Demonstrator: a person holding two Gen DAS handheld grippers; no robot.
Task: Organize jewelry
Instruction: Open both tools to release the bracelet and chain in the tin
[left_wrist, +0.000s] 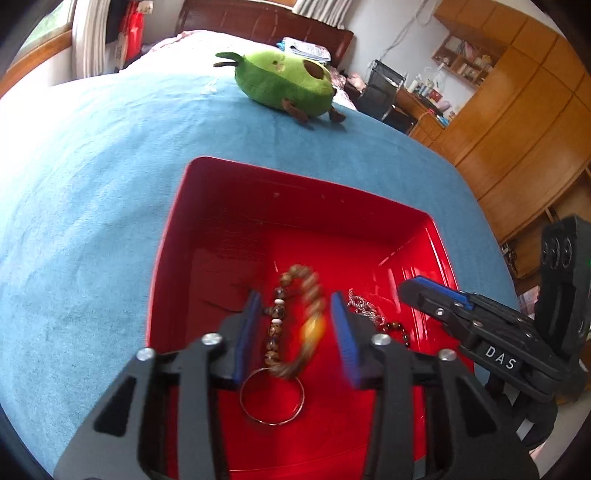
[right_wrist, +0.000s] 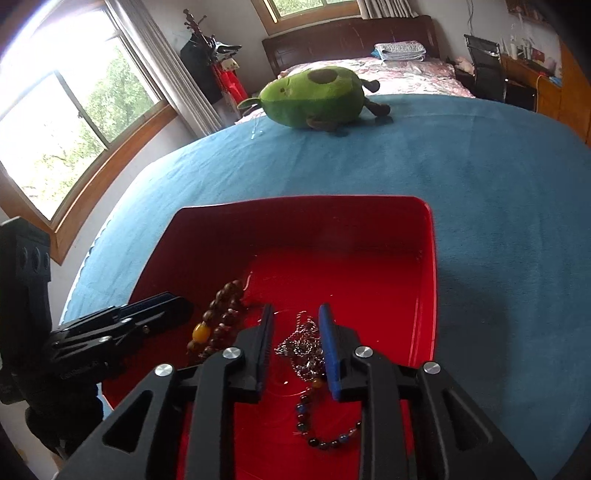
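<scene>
Already the jewelry sits inside the red tray (left_wrist: 173, 236) on the blue-covered bed (left_wrist: 92, 184). The left hand-held gripper (left_wrist: 295, 332) hangs partly open over the wooden bead strand (left_wrist: 291, 314), blurred between its pads, apparently just let go; a metal ring (left_wrist: 271, 397) lies below. The right hand-held gripper (right_wrist: 295, 347) is narrowly open over the silver chain (right_wrist: 301, 350), pads not pressing it; a dark bead bracelet (right_wrist: 325, 432) lies at the tray's near edge. No loose pieces show on the bed, so the gathering looks largely done.
</scene>
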